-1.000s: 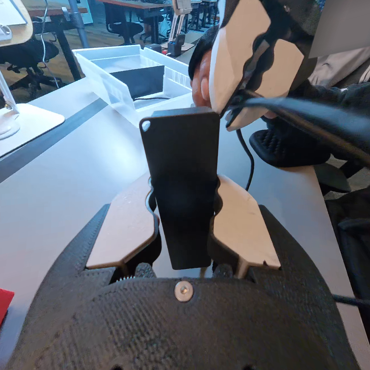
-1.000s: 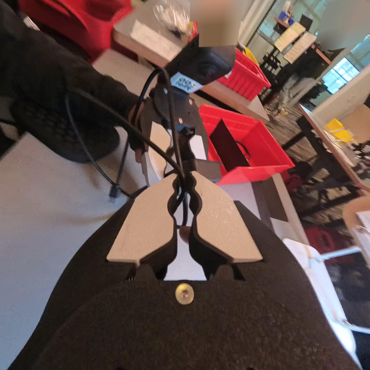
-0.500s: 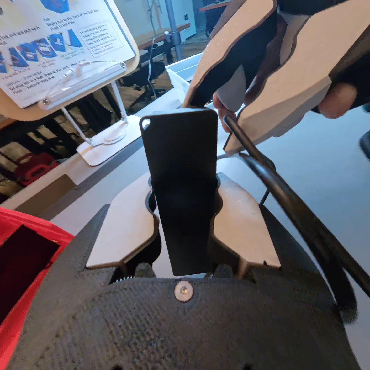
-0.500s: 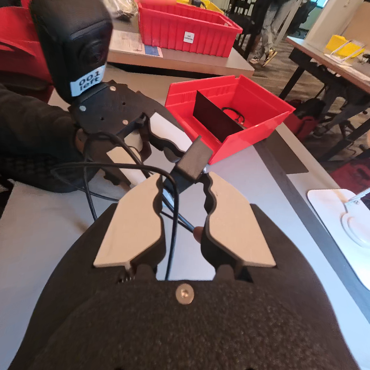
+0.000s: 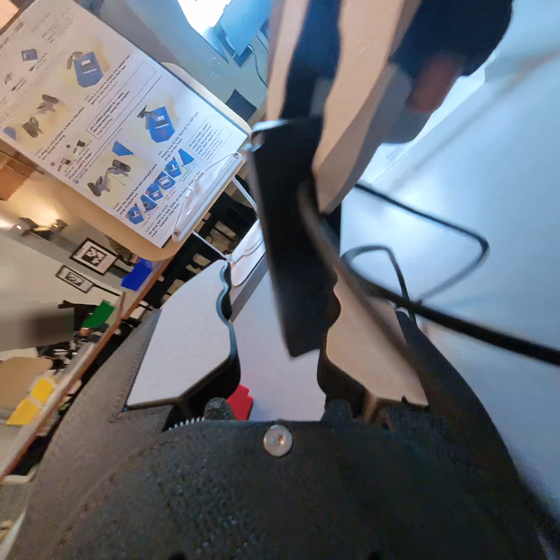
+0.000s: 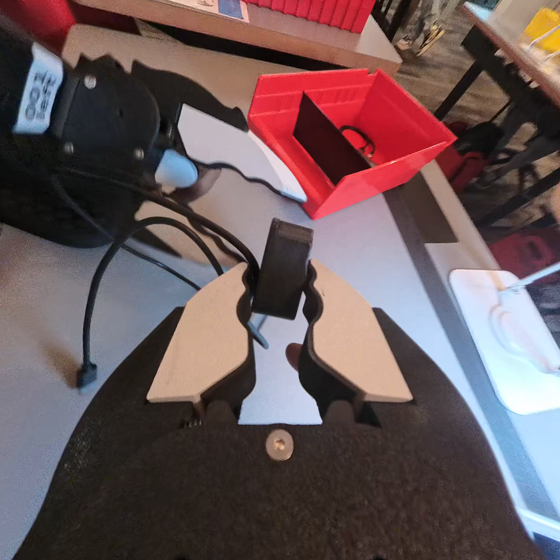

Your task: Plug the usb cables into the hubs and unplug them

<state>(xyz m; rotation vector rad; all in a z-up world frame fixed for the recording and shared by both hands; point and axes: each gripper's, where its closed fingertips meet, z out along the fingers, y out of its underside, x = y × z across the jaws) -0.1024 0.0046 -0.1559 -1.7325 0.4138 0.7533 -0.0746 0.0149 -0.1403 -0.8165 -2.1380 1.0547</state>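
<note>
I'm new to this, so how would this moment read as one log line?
left gripper: open, off hub | right gripper: shut on black hub | cable: trailing on table

Left wrist view: tilted, low over the grey surface (image 5: pixel 500 212), facing the instruction stand (image 5: pixel 127 145) upper left.
Right wrist view: close above, facing the red bin (image 6: pixel 378 185) upper right.
Shared: the black hub (image 5: pixel 291 242) (image 6: pixel 283 272), centre.
</note>
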